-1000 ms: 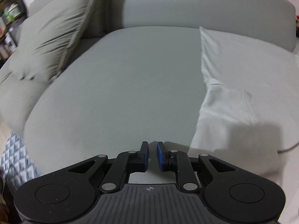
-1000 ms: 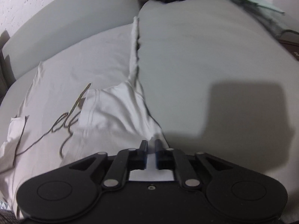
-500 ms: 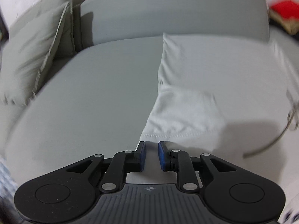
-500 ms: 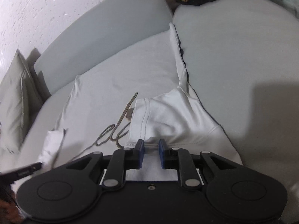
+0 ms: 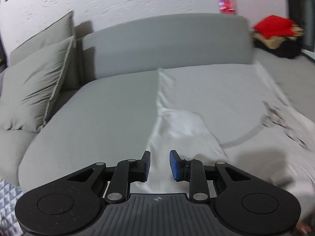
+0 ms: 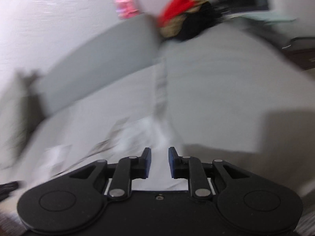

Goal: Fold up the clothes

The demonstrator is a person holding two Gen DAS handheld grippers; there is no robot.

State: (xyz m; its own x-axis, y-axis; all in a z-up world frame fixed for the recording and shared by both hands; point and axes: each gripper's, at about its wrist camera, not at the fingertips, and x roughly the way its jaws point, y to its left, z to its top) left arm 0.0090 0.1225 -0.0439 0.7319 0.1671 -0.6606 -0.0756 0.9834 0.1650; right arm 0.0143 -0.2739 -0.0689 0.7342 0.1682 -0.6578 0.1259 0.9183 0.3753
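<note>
Both jaw pairs spread wider than half a second back, pinching nothing: left gripper (image 5: pixel 159 165), right gripper (image 6: pixel 159 162). White cotton T-shirt (image 5: pixel 206 90) flat ahead, sleeves tucked inward, hem between jaws. Probably regripping.

Super blurry, but the right gripper (image 6: pixel 159 162) sits with jaws apart over the white shirt (image 6: pixel 137 135) on the sofa (image 6: pixel 226 98).

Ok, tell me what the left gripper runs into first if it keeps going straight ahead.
Most likely the white garment: the open left gripper points along its folded-in sleeve lying on the grey sofa. Beyond it stands the backrest, though depth is hard to judge here.
</note>
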